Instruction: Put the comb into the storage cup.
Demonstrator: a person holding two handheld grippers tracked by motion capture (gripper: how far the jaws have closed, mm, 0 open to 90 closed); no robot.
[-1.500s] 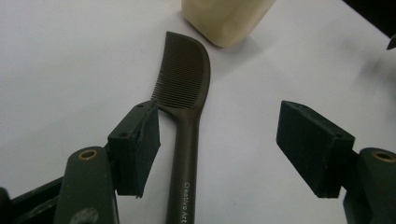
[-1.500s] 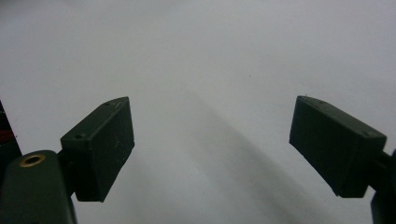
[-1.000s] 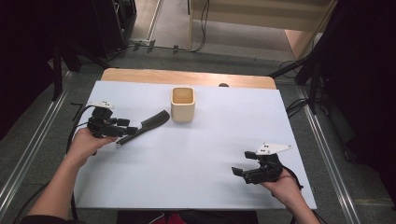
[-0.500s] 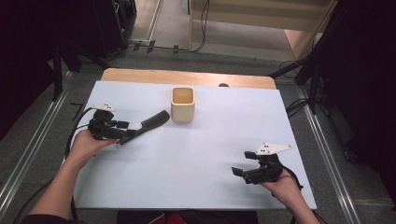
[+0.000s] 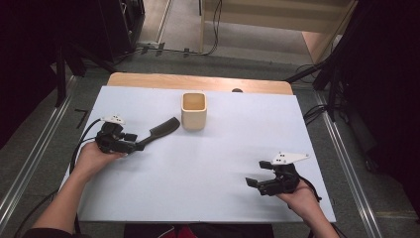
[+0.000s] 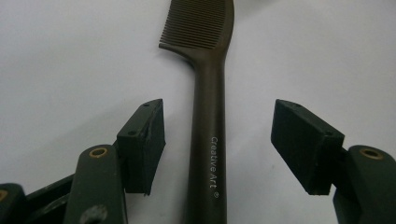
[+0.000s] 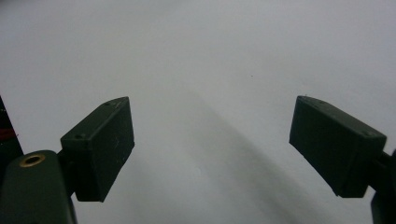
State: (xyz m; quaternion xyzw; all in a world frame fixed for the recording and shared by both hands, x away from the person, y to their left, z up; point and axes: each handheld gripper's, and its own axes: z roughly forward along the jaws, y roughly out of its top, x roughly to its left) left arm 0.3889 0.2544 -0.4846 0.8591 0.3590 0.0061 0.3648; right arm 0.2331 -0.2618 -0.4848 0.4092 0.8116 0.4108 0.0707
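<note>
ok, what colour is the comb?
Dark brown-black comb, with small white lettering on the handle; clearest in the left gripper view.

Grey floor [image 5: 49, 148] with metal rails [image 5: 29, 163], dark stands, wooden platform [image 5: 277, 25] beyond.

The high view looks forward and down from above the person's near side, taking in the whole white table [image 5: 208, 163]. The left gripper view sits low and very close, looking along the comb [image 6: 208, 140], which the high view shows at far left. The right gripper view faces bare tabletop, near right.
</note>
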